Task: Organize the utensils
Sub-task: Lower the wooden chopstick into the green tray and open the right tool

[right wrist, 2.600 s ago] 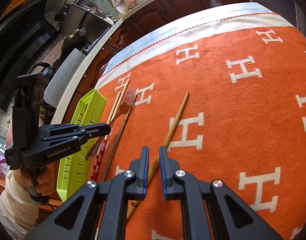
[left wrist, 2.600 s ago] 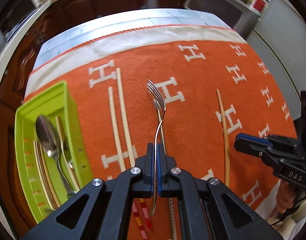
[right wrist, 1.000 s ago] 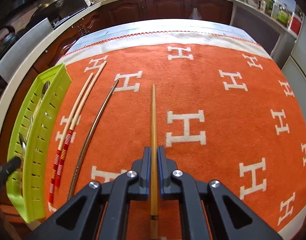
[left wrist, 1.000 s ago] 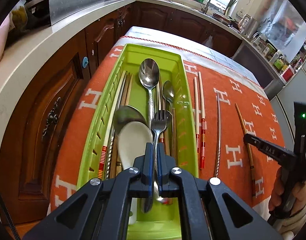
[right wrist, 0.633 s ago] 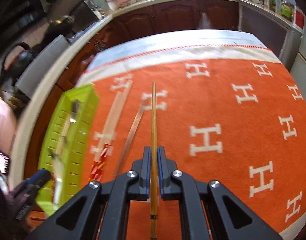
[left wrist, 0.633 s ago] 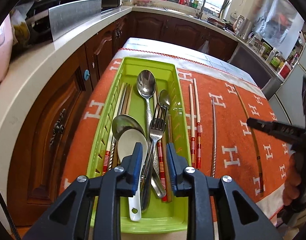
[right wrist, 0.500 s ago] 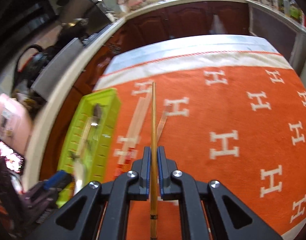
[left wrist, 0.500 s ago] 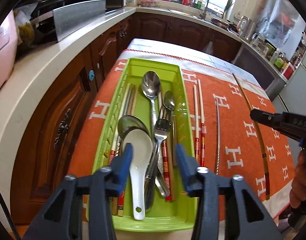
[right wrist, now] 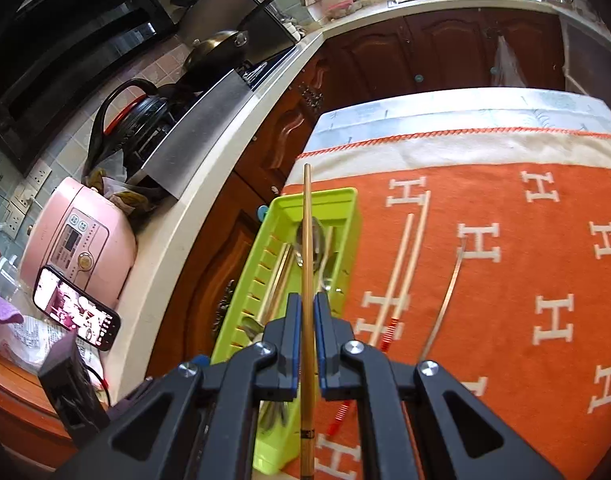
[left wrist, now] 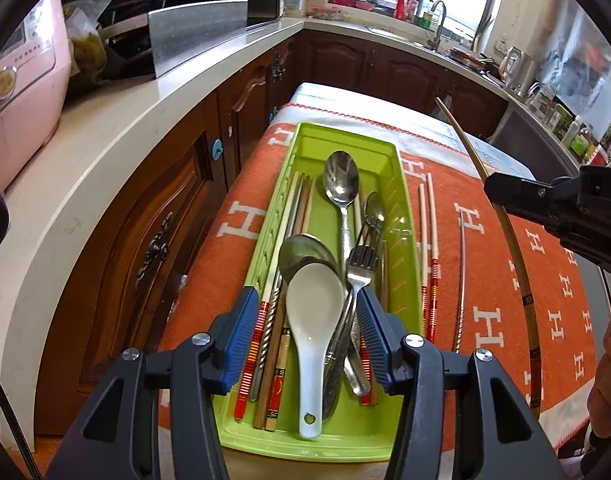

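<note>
Left wrist view: left gripper [left wrist: 307, 336] hung jaws apart and empty over the near end of the green utensil tray [left wrist: 408, 216], the fork [left wrist: 359, 268] lying inside lengthwise.

Right wrist view: right gripper [right wrist: 304, 344] pinched a bamboo chopstick [right wrist: 306, 240], tip pointing far over the tray, roughly along its length.

Left wrist view: close above the green tray [left wrist: 409, 240] at the desk's left edge, angled steeply down along the left tool [left wrist: 307, 338]. Right wrist view: higher, looking down past the right tool [right wrist: 307, 330] toward the same edge. Shared by both: tray, orange cloth [right wrist: 525, 280], kitchen counter [left wrist: 117, 120].
</note>
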Motion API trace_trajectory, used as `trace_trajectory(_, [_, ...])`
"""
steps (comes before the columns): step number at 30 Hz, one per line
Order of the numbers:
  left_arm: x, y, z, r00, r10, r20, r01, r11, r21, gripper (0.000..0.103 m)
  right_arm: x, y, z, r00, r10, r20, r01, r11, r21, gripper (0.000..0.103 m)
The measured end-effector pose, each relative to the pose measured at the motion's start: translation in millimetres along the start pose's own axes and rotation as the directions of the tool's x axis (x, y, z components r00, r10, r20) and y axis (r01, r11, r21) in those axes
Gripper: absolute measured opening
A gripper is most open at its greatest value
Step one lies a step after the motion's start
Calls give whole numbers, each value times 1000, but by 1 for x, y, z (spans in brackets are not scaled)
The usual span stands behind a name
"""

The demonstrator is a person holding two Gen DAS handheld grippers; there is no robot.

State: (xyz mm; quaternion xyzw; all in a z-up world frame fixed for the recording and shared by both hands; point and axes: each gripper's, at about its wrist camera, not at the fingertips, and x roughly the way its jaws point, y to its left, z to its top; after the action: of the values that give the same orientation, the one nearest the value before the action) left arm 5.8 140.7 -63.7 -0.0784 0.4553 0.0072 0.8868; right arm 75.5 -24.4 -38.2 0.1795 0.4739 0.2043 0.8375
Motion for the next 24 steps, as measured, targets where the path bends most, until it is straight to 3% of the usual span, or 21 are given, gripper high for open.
trace_trajectory(24, [3,4,-6,1000,-28,4,28,999,-24,55,47,-5,2,998,-13,-53,19,994,107,6])
